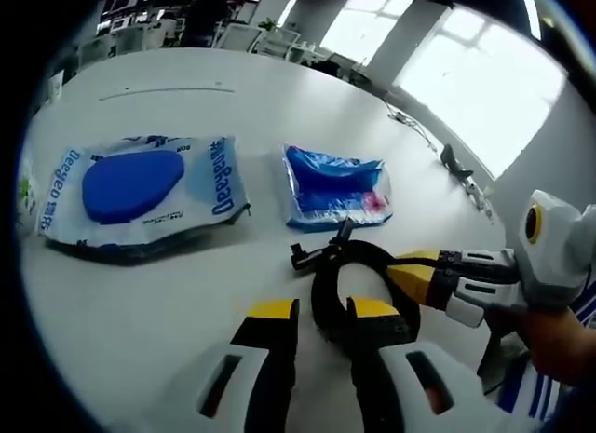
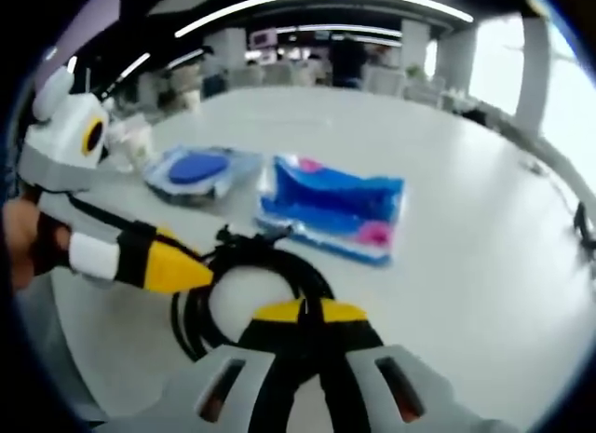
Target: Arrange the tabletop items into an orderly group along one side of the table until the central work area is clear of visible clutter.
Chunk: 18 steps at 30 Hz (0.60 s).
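Cable first: the black coiled cable (image 1: 358, 284) lies on the white table (image 1: 140, 312) right in front of you, a loose ring with its plug end poking up toward the blue packets. Your left gripper (image 1: 321, 314) has its yellow-tipped jaws a little apart, the right-hand jaw sitting against the coil, nothing pinched between them. Your right gripper (image 2: 305, 309) has its jaws pressed together at the tips on the near edge of the coil (image 2: 251, 284). In the left gripper view, that same right gripper (image 1: 410, 270) reaches in from the right, its tip touching the ring.

Just beyond the cable sits the small blue plastic packet (image 1: 333, 186) with a pink patch at one corner. Beside it, set apart, lies the larger wet-wipes pack (image 1: 140, 186), flat, with its dark blue oval lid facing up. In the right gripper view, both appear again: packet (image 2: 335, 209) near, wipes pack (image 2: 200, 169) further.

Around you the tabletop stretches wide and pale; bright windows (image 1: 475, 88) line one side, and office desks and chairs blur in the background.
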Each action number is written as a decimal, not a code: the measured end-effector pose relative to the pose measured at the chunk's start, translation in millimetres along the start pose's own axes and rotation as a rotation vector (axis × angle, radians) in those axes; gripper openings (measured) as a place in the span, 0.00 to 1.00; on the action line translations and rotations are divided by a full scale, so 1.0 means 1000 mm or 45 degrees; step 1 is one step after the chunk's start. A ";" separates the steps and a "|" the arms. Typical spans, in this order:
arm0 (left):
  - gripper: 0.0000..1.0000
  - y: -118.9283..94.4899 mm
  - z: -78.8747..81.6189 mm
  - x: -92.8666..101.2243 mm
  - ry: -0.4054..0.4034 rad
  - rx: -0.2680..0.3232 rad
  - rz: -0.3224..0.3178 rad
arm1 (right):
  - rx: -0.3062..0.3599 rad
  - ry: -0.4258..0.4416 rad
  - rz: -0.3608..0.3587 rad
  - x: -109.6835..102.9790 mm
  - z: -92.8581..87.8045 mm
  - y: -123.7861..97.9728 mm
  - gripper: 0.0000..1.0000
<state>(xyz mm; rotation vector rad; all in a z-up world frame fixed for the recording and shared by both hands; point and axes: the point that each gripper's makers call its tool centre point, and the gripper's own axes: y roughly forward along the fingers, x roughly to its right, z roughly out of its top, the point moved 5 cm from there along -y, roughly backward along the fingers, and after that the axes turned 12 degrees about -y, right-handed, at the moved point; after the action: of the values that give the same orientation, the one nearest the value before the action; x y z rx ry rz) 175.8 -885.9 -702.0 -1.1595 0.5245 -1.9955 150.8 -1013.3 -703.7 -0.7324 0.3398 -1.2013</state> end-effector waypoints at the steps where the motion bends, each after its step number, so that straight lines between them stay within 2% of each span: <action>1: 0.26 -0.001 0.001 0.000 0.009 0.006 -0.001 | 0.007 0.001 -0.003 0.000 0.000 0.000 0.12; 2: 0.29 -0.003 0.002 0.000 0.028 0.015 -0.002 | 0.033 -0.017 -0.040 0.001 0.003 -0.001 0.23; 3: 0.33 -0.005 0.004 -0.002 0.043 0.026 0.007 | 0.024 -0.034 -0.050 0.001 0.003 0.000 0.41; 4: 0.37 -0.007 0.006 -0.003 0.044 0.042 0.019 | 0.023 -0.044 -0.054 0.000 0.003 0.000 0.51; 5: 0.42 -0.009 0.007 -0.003 0.036 0.058 0.014 | 0.035 -0.055 -0.063 0.000 0.004 -0.001 0.54; 8: 0.49 -0.016 0.012 -0.001 0.010 0.108 -0.036 | 0.107 -0.044 -0.035 -0.003 0.011 -0.006 0.51; 11: 0.59 -0.023 0.015 -0.004 0.062 0.142 -0.018 | 0.154 -0.055 -0.043 -0.004 0.017 -0.011 0.54; 12: 0.64 -0.026 0.017 -0.007 0.086 0.160 0.009 | 0.169 -0.049 -0.036 -0.005 0.019 -0.012 0.57; 13: 0.71 -0.031 0.020 -0.011 0.119 0.213 0.035 | 0.179 -0.033 -0.034 -0.005 0.020 -0.013 0.59; 14: 0.79 -0.034 0.020 -0.012 0.121 0.222 0.035 | 0.185 -0.027 -0.033 -0.006 0.021 -0.014 0.62; 18: 0.89 -0.056 0.020 -0.024 0.145 0.231 0.041 | 0.250 -0.011 -0.007 -0.013 0.028 -0.022 0.75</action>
<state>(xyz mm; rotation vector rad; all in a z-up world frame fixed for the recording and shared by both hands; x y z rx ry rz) 177.2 -831.6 -667.6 -0.9262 0.4066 -2.0431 147.4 -995.1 -670.0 -0.5679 0.2092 -1.2169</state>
